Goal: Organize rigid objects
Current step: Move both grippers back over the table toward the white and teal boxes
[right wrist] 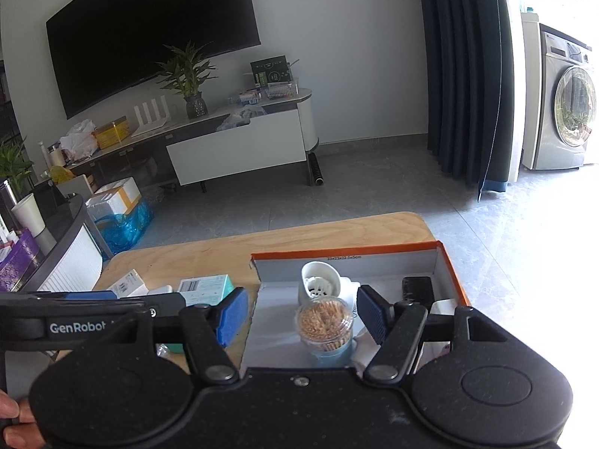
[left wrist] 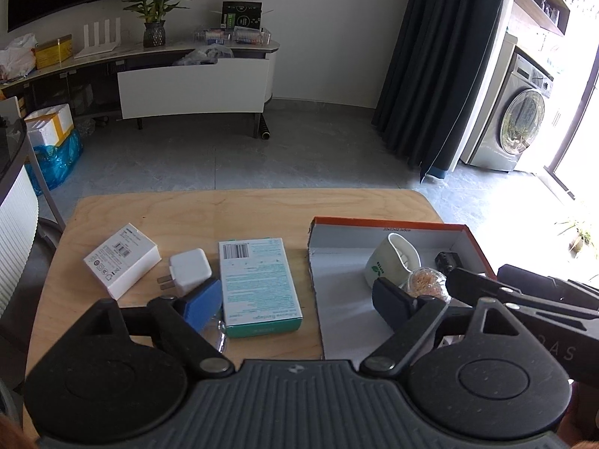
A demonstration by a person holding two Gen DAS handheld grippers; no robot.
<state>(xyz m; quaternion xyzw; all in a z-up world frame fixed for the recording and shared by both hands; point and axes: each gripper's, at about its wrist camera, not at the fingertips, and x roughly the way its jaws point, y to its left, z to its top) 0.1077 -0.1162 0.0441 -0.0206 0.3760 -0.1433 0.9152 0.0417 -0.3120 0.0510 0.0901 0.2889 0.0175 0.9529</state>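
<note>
I have both grippers low over the near edge of the wooden table (left wrist: pixel 194 217). My left gripper (left wrist: pixel 295 301) stands with its jaws wide apart and nothing between the pads; the teal bandage box (left wrist: pixel 258 284) lies flat on the table just beyond and between them, and a clear plastic piece (left wrist: pixel 219 333) peeks out under the left pad. My right gripper (right wrist: pixel 303 312) is also spread open, gripping nothing, with the toothpick jar (right wrist: pixel 325 323) standing upright between its pads but untouched. That jar sits at the near side of the orange-rimmed cardboard tray (right wrist: pixel 344 252) on the right part of the table. Just behind the jar in the tray is a white ceramic cup (right wrist: pixel 320 282) tipped on its side, and to its right a small black object (right wrist: pixel 417 288). Left of the teal box lie a white plug adapter (left wrist: pixel 187 269) and, farther left, a white carton (left wrist: pixel 121 260), both outside the tray. Beyond the table are grey floor and a TV cabinet (left wrist: pixel 194 86).
</note>
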